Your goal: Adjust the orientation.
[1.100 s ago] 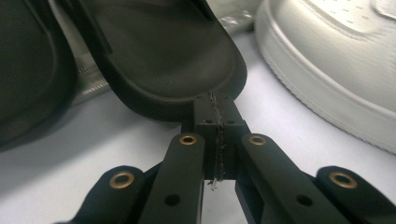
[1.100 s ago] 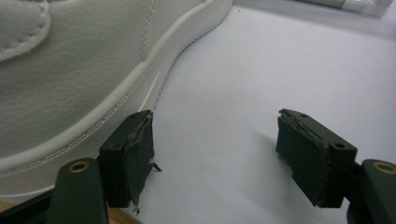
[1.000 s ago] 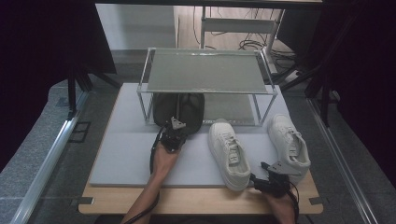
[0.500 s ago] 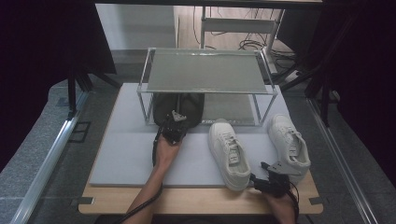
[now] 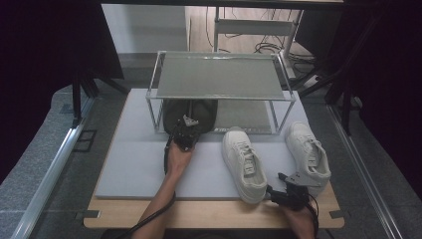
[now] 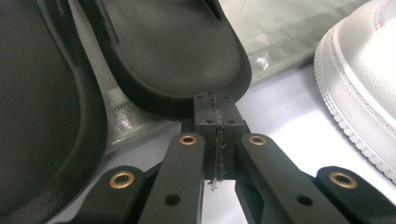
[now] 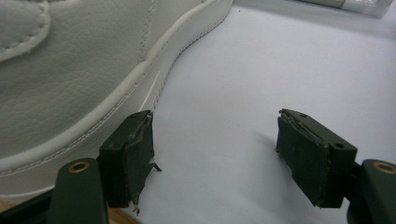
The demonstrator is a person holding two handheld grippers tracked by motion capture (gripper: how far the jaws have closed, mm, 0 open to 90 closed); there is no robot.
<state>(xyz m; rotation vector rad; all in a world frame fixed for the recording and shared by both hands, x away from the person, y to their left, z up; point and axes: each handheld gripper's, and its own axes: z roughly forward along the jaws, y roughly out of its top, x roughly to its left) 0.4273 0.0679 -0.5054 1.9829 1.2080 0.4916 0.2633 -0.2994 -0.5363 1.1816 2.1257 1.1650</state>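
Grey floor [image 5: 54,164], wood table [image 5: 209,214], dark surrounds

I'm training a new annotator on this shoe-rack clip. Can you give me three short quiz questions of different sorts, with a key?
1. True or false: the left gripper has its jaws shut.
2. Which footwear lies under the wire rack? A) black sandals B) white sneakers
3. Fill in: the right gripper is open beside the heel of the left ___.

Key: 1 true; 2 A; 3 white sneaker; the other sneaker lies to its right.
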